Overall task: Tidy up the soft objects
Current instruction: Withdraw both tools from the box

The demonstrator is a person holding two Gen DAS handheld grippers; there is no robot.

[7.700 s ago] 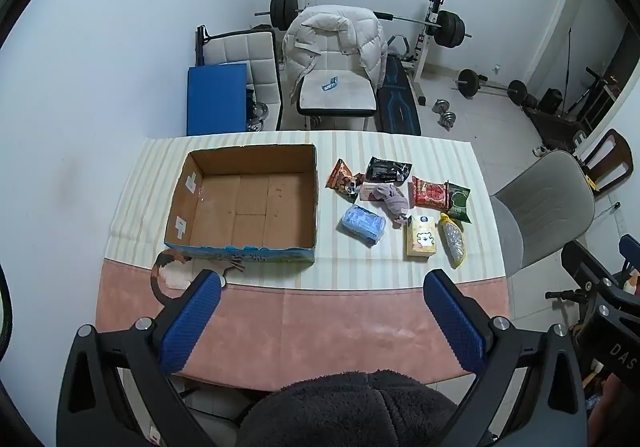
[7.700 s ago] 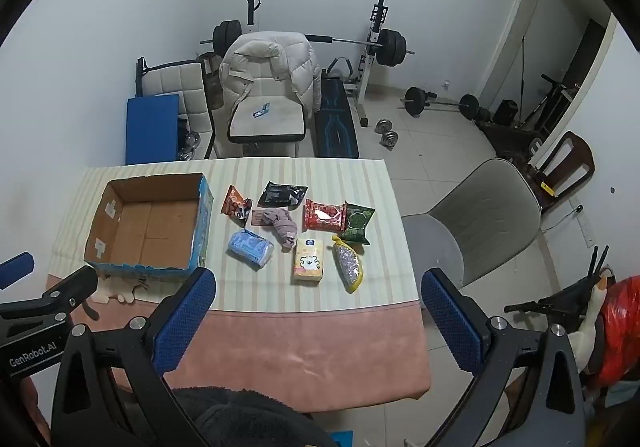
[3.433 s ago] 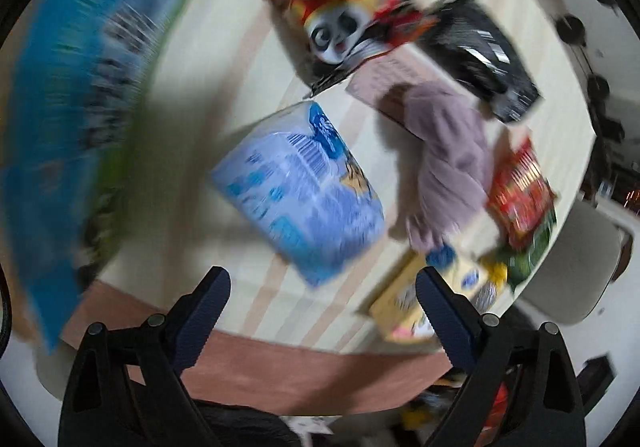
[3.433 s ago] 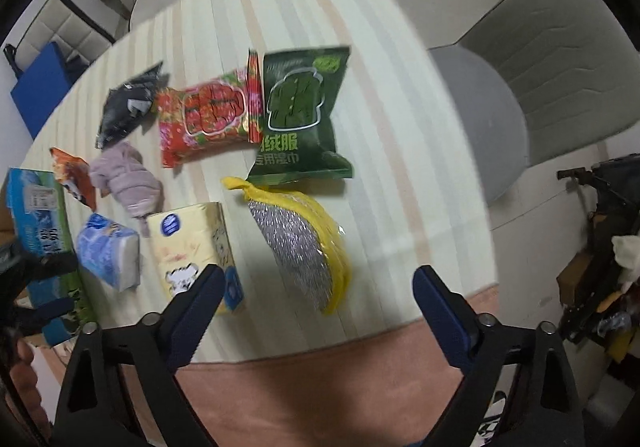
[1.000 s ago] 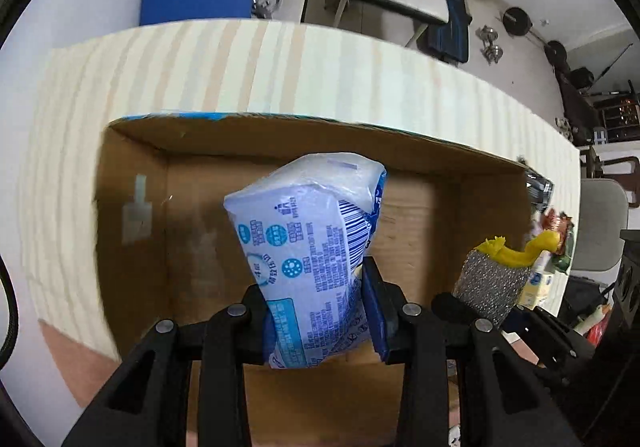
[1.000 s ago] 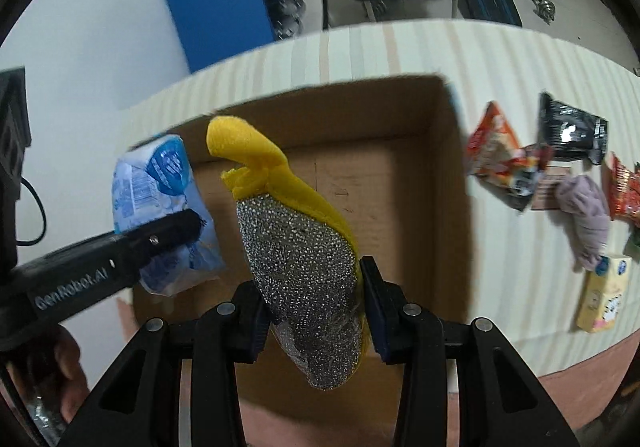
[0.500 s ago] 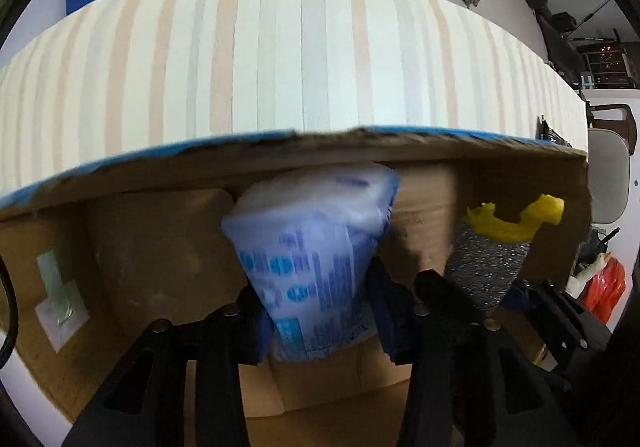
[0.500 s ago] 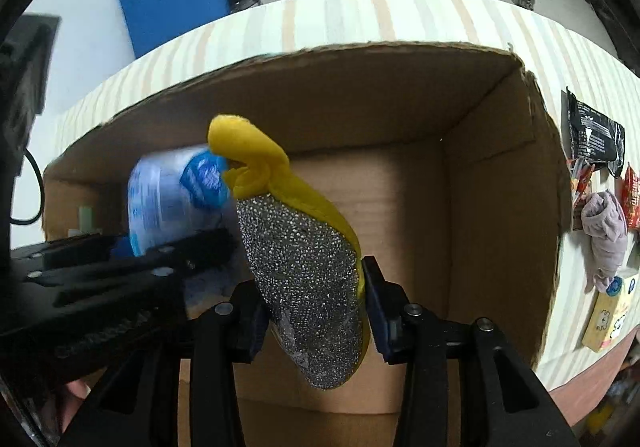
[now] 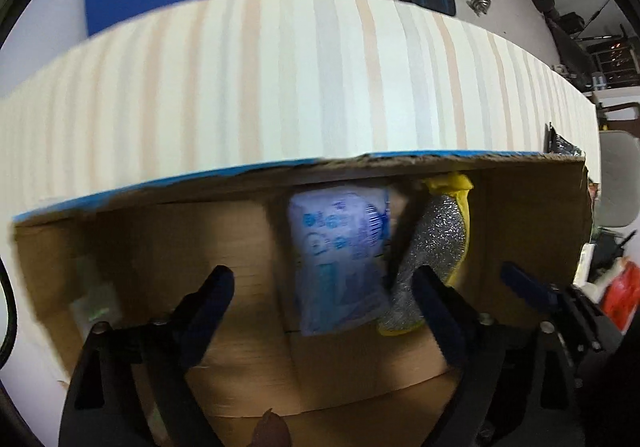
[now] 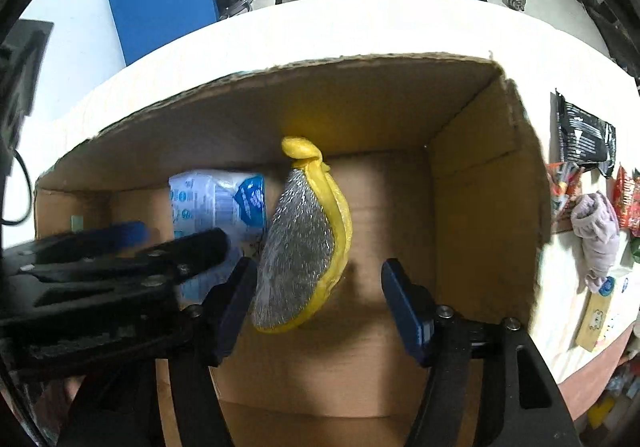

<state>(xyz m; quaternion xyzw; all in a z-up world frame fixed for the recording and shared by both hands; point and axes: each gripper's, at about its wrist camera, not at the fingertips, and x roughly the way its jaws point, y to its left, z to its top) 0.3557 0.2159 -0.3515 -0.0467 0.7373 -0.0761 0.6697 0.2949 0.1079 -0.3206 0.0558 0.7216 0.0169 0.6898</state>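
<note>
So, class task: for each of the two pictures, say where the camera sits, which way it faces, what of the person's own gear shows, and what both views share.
Left wrist: on the left gripper, facing steeply down into the cardboard box; its own blue fingers show, jaws just opened.
Right wrist: on the right gripper, facing down into the box; its own fingers show, jaws just opened, plus the left gripper at lower left.
Shared: the blue tissue pack and yellow scouring pad, both released in the box.

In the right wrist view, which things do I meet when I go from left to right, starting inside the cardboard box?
Blue tissue pack → yellow sponge with silver scouring face → right wall of the cardboard box → purple cloth, out on the striped tablecloth.
</note>
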